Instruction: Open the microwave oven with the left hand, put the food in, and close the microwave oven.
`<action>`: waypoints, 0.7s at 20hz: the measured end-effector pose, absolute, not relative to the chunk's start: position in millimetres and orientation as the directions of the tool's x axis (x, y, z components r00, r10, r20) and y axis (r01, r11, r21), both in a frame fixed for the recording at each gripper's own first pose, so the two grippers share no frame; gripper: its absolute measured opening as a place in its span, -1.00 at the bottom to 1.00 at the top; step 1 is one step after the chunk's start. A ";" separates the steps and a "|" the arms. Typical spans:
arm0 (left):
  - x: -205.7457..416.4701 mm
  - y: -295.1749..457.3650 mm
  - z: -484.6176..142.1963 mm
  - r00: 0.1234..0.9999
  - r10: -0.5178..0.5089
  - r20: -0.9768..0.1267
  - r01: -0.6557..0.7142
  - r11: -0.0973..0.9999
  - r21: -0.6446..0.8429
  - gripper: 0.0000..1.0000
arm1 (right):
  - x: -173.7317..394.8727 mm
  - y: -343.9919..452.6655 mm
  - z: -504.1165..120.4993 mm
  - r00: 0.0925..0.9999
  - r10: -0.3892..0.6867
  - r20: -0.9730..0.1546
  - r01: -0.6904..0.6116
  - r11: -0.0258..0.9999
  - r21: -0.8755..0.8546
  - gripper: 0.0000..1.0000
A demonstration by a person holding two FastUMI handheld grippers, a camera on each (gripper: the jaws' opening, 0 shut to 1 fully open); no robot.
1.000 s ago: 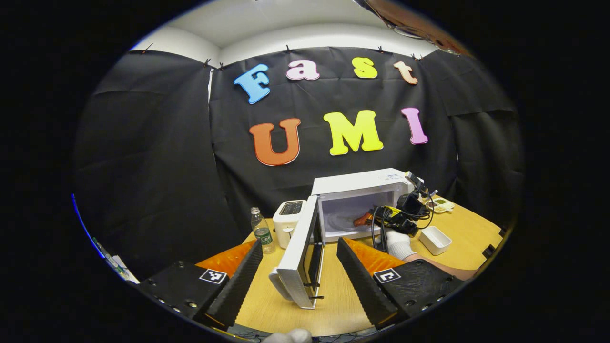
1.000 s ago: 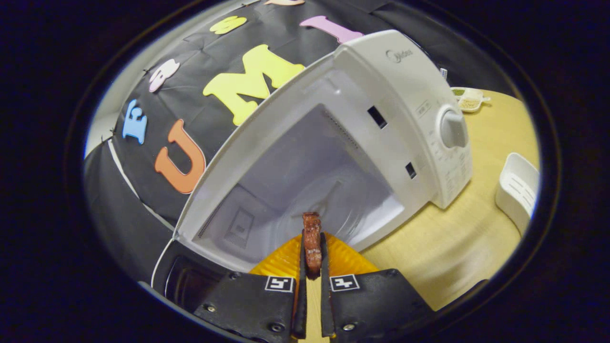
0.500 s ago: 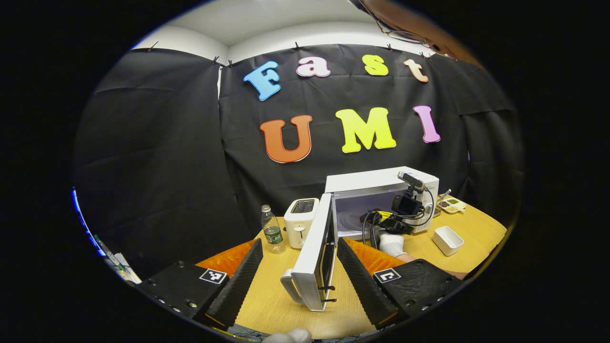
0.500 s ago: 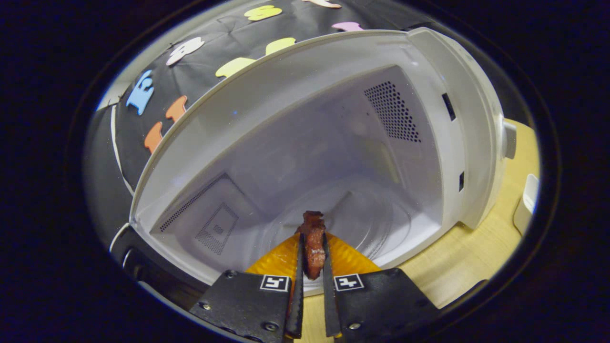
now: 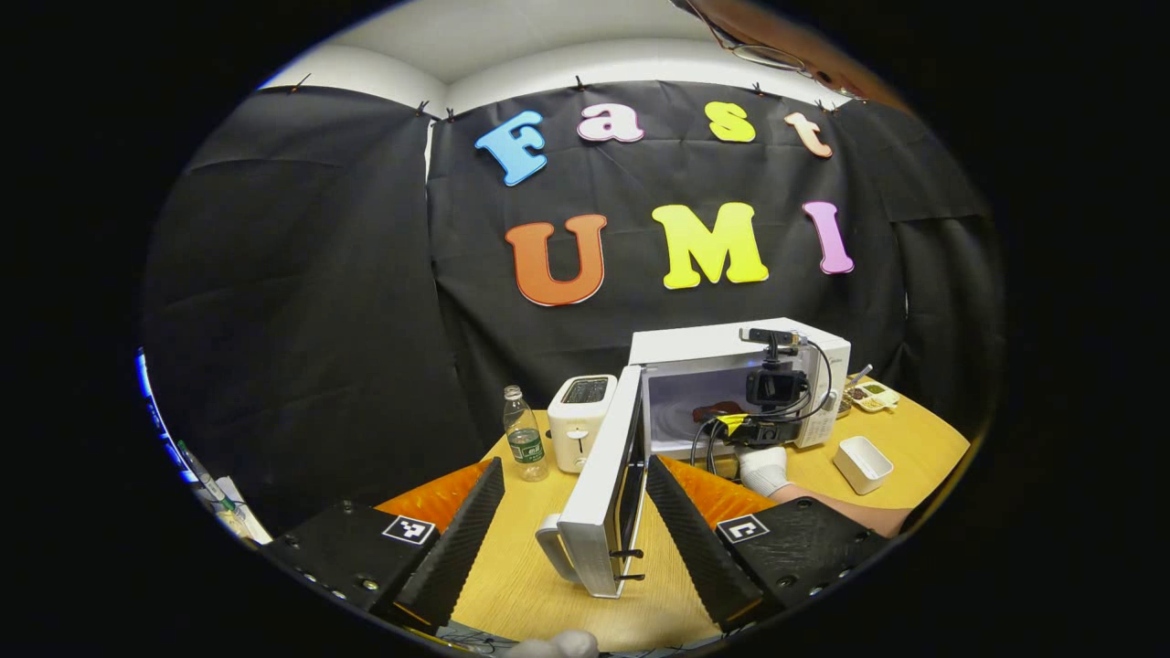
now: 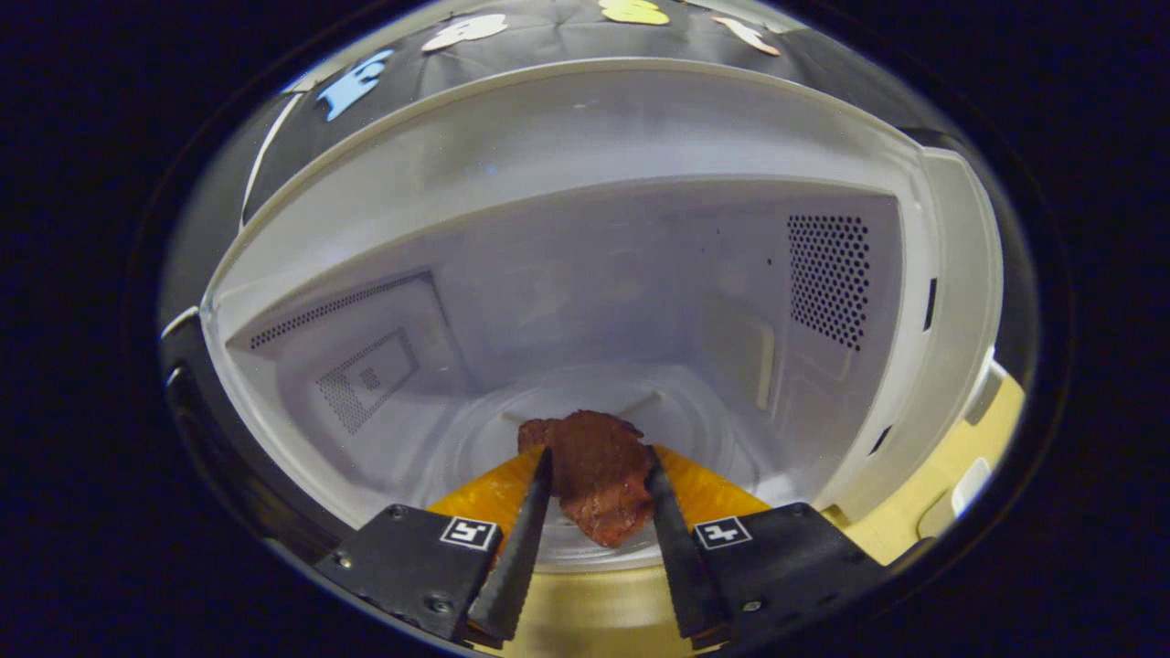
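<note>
Reddish-brown and rough-surfaced, the food (image 6: 596,484) is a flat, irregular slab of what looks like cooked meat, darker along its upper edge and glistening a little toward its lower tip. In the right gripper view it lies on the glass turntable (image 6: 475,439) inside the white microwave oven (image 6: 585,119), near the front of the cavity, between the fingers of the right gripper (image 6: 599,475). Those fingers are spread apart on either side of the piece; whether they touch its edges cannot be told. The cavity walls are pale, with perforated vents on the left and right sides.

In the left gripper view the microwave oven (image 5: 722,343) stands on a wooden table (image 5: 512,585), its door (image 5: 599,493) swung wide toward the camera, handle at the near edge. The left gripper (image 5: 574,484) is wide open and grips nothing, its fingers lying either side of the door without pressing on it. A gloved hand (image 5: 760,468) holds the right gripper (image 5: 731,422) at the oven's mouth. A toaster (image 5: 579,411), a water bottle (image 5: 526,446) and a white tray (image 5: 862,462) stand nearby.
</note>
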State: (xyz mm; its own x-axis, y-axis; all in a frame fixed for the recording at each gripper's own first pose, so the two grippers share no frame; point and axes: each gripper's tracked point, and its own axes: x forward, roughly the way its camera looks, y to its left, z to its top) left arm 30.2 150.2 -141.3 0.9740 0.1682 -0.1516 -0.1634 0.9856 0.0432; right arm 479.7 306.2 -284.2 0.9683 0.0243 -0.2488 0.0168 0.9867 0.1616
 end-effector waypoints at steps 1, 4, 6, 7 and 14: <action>31.9 151.1 -142.6 0.973 0.172 -0.153 -0.167 0.985 0.043 0.92 | 478.1 301.4 -281.6 0.970 0.010 -0.242 0.023 0.991 0.133 0.34; 37.6 151.3 -144.3 0.973 0.174 -0.155 -0.168 0.985 0.046 0.92 | 475.1 297.4 -265.6 0.982 -0.005 -0.189 0.015 0.998 0.054 0.59; 39.5 151.4 -144.4 0.972 0.173 -0.156 -0.168 0.985 0.045 0.92 | 469.8 305.1 -264.1 0.980 0.037 -0.195 -0.025 0.998 0.062 1.00; 39.3 150.2 -146.0 0.972 0.171 -0.159 -0.167 0.985 0.042 0.92 | 464.3 306.7 -263.4 0.978 0.050 -0.203 -0.036 0.997 0.069 1.00; 38.1 143.0 -124.1 0.981 0.142 -0.134 -0.139 0.990 0.033 0.92 | 356.7 292.0 -196.6 0.969 0.145 -0.201 -0.123 0.985 0.121 0.84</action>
State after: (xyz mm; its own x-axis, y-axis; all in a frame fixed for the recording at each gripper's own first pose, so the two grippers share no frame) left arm 38.1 143.0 -124.1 0.9807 0.1422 -0.1344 -0.1390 0.9898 0.0327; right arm 356.7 292.0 -196.6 0.9687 0.1453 -0.2013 -0.1225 0.9850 0.1215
